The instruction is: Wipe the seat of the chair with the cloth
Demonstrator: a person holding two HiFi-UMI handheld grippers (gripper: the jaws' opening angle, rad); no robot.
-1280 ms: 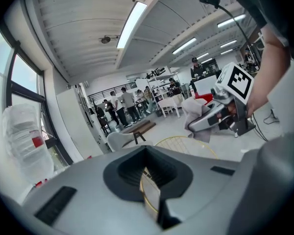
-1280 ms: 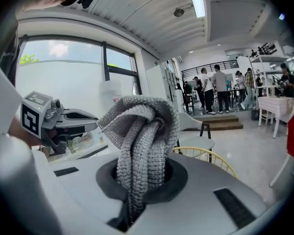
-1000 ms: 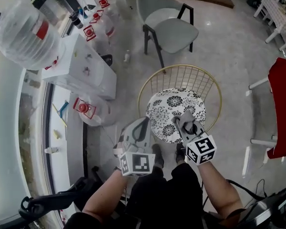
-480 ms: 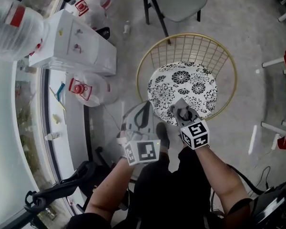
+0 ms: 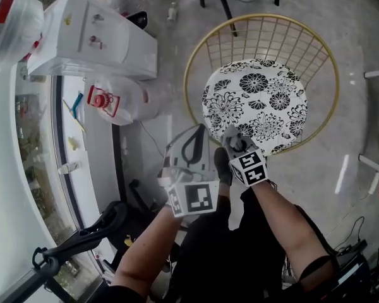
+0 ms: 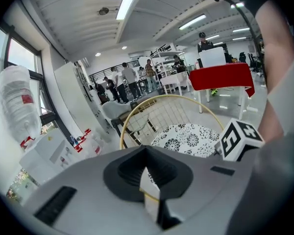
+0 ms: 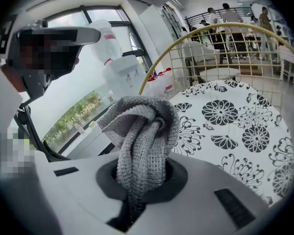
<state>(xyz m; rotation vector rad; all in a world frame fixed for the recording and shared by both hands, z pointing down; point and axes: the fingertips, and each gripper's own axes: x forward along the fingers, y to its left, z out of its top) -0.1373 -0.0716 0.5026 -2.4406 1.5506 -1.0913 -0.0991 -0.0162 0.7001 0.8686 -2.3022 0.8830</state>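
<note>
Right gripper (image 7: 137, 195) first: its jaws are clamped on the grey knitted cloth (image 7: 144, 131), which bunches into a fat knot standing up straight out of the jaws. Just beyond that knot, ahead of the jaws and to their right, spreads the seat (image 7: 235, 126), round and white with black flowers. Past the seat rises the chair's gold wire back (image 7: 220, 38).

From the head view, the right gripper (image 5: 235, 145) sits at the near edge of the seat (image 5: 256, 103), the cloth (image 5: 232, 137) bundled at its tip. Whether the cloth touches the seat cannot be told from here.

Now the left gripper (image 6: 149, 192): jaws pressed together, nothing between them. The seat (image 6: 191, 138) lies ahead of these jaws and a little right, and the right gripper's marker cube (image 6: 237, 138) shows beside them on the right. In the head view the left gripper (image 5: 191, 150) is held just left of the right one, off the seat's edge and over the floor (image 5: 158, 106).
</note>
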